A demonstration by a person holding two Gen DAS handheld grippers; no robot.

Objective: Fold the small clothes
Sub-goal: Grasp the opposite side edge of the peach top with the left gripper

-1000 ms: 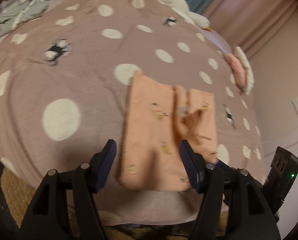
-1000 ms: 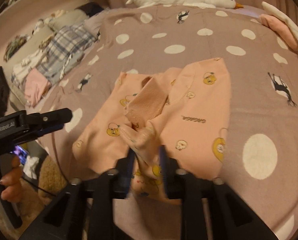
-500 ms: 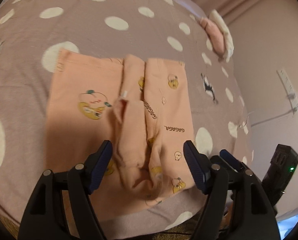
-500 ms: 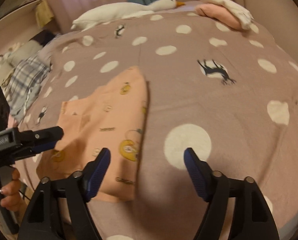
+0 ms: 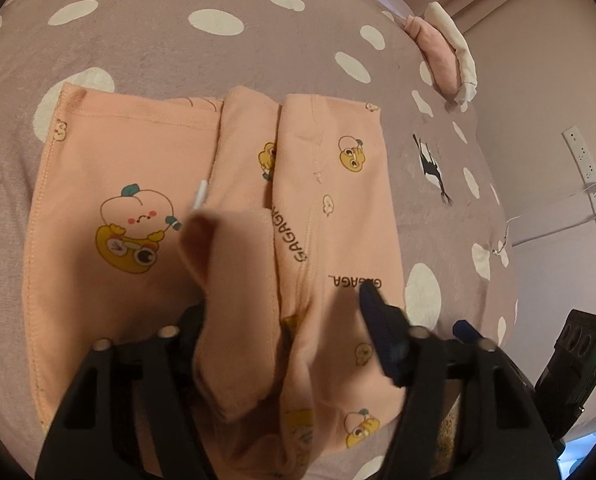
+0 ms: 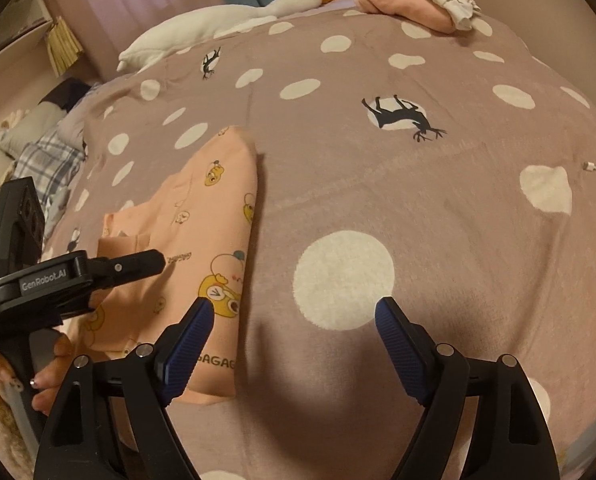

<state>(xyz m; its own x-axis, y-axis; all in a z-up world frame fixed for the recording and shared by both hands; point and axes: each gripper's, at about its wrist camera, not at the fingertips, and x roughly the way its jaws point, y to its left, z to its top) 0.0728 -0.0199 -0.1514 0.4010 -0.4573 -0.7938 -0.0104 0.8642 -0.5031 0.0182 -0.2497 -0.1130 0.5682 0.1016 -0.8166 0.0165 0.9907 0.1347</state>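
A small peach garment [image 5: 129,168] with cartoon prints lies flat on the mauve spotted bedspread [image 5: 217,52], its sleeves folded in along the middle. My left gripper [image 5: 281,304] hangs low over its near end. Its jaws are closing, with a raised sleeve fold [image 5: 237,280] between them. The left finger is partly hidden behind that fold, and the right finger [image 5: 378,320] stands apart from it. My right gripper [image 6: 293,304] is over bare bedspread beside the garment [image 6: 209,208], its jaws opening with nothing between them. The left gripper [image 6: 137,264] reaches over the garment there.
Folded pink and white clothes [image 6: 410,4] are stacked at the far corner of the bed. A white goose plush [image 6: 225,20] lies along the back, and plaid cloth [image 6: 45,156] sits far left. A person's hand [image 6: 49,376] holds the left tool. The bed's edge runs just below both grippers.
My left gripper came closer and lower over the garment and narrowed around the sleeve fold. My right gripper let go of the fabric, opened wide and swung right over bare bedspread.
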